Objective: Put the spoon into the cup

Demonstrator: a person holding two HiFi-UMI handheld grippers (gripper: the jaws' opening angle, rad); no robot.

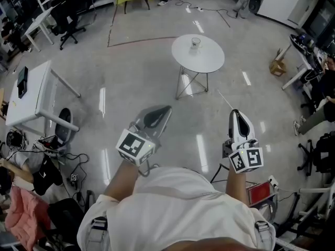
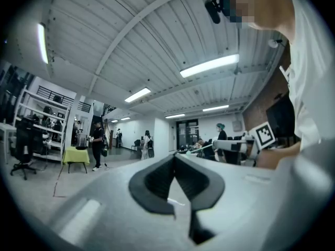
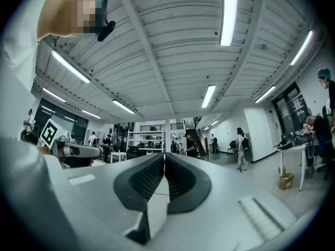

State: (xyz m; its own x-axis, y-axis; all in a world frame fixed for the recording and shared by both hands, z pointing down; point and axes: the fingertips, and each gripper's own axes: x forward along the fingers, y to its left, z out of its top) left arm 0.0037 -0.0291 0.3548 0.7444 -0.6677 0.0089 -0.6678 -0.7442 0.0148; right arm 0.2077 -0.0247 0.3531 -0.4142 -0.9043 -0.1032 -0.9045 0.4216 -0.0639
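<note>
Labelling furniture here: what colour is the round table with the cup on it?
The round table is white; the head view shows it best.

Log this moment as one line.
phase: standing off from table | left gripper: shut, empty | right gripper: shut, empty | cup: on table | spoon: not visible

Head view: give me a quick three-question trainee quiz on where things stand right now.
1. True or false: the cup stands on the round white table.
2. Which gripper holds the thin pale spoon out ahead of its tip? A) left gripper B) right gripper C) neither
3. Fill in: the left gripper's jaws are ____, with nothing between them.
Key: 1 true; 2 B; 3 shut.
</note>
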